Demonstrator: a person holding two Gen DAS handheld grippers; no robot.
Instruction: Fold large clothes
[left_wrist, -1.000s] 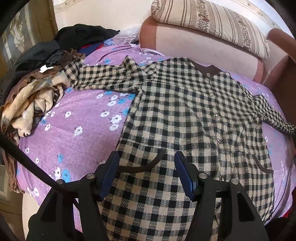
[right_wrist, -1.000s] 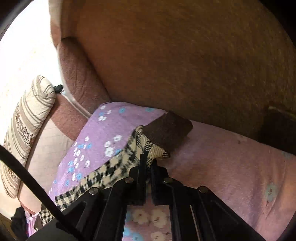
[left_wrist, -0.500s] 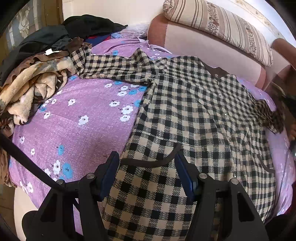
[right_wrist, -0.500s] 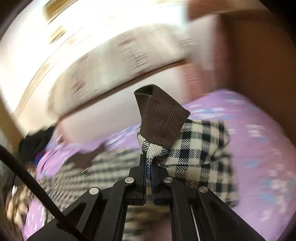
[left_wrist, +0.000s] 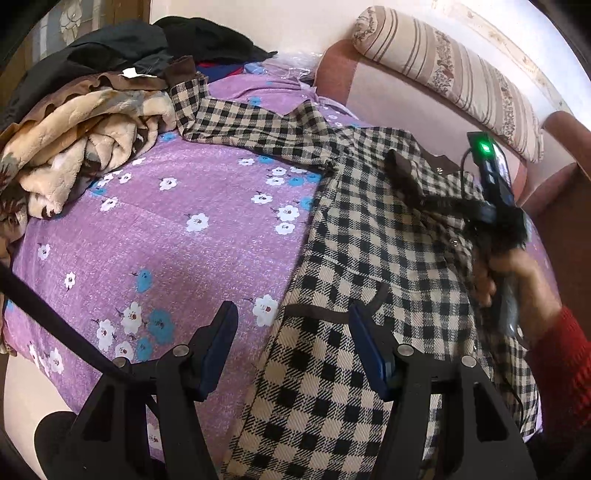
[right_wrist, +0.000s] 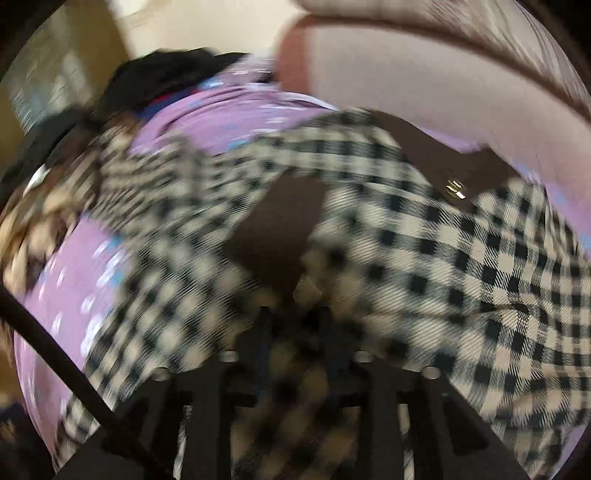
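A black-and-cream checked shirt lies face up on a purple flowered bedsheet. Its left sleeve stretches toward the clothes pile. My left gripper is open above the shirt's lower left edge and holds nothing. My right gripper has carried the right sleeve with its brown cuff across the shirt's chest; the fingers stand a little apart in a blurred view. The right gripper also shows in the left wrist view, over the shirt's chest.
A pile of tan, brown and black clothes lies at the bed's far left. A pink padded headboard with a striped pillow stands behind. A brown armrest is at the right.
My right gripper swung the right sleeve from the bed's right edge over onto the shirt's chest, and its fingers have parted. My left gripper drifted left along the shirt's lower edge.
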